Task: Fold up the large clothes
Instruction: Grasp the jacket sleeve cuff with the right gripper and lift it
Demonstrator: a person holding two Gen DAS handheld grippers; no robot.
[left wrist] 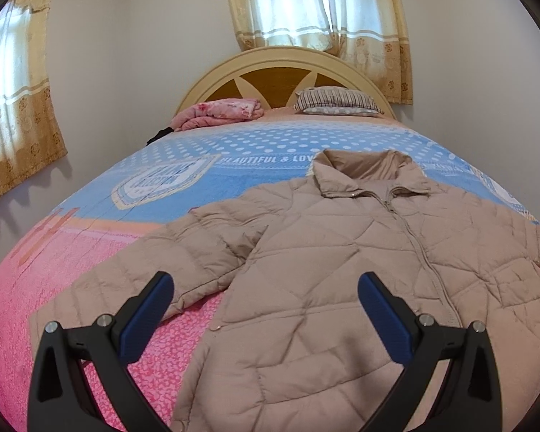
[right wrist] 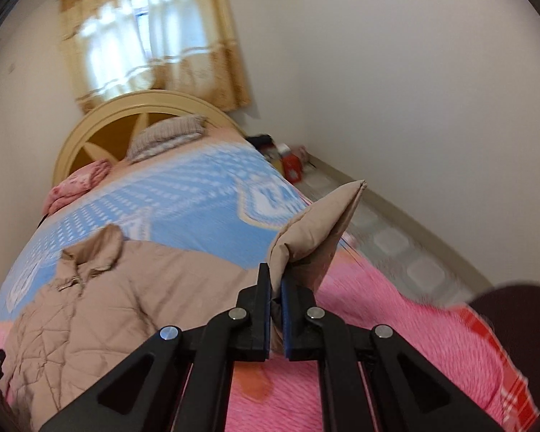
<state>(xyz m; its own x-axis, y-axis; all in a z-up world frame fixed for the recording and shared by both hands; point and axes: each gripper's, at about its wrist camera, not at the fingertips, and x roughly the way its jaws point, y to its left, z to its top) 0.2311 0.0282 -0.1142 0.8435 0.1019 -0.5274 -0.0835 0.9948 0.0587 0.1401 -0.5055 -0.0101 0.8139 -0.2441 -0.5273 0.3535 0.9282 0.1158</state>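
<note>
We see our right gripper (right wrist: 275, 280) with its jaws pressed together, pinching a fold of tan fabric: the cuff end of a sleeve (right wrist: 316, 226) of the quilted jacket (right wrist: 90, 306). The pinched sleeve stands up off the bed in a peak above the gripper. This view is tilted and blurred.

Our left gripper (left wrist: 264, 300) has its jaws spread wide, with nothing between the blue pads (left wrist: 145, 315). It hovers over the lower front of the jacket (left wrist: 342, 270), not touching it.

The jacket lies face up on the bed (left wrist: 72, 270), zipped, collar toward the headboard (left wrist: 277, 72). In the left wrist view, one sleeve stretches flat toward the lower left, across the pink part of the bedspread. The upper bedspread is blue with white dots.

Beyond, near the headboard, rest a folded pink blanket (left wrist: 219, 111) and a striped pillow (left wrist: 336, 99). Curtained windows (left wrist: 316, 7) sit behind the bed. Some small items (right wrist: 288, 162) lie on the floor beside the bed, too blurred to identify.
</note>
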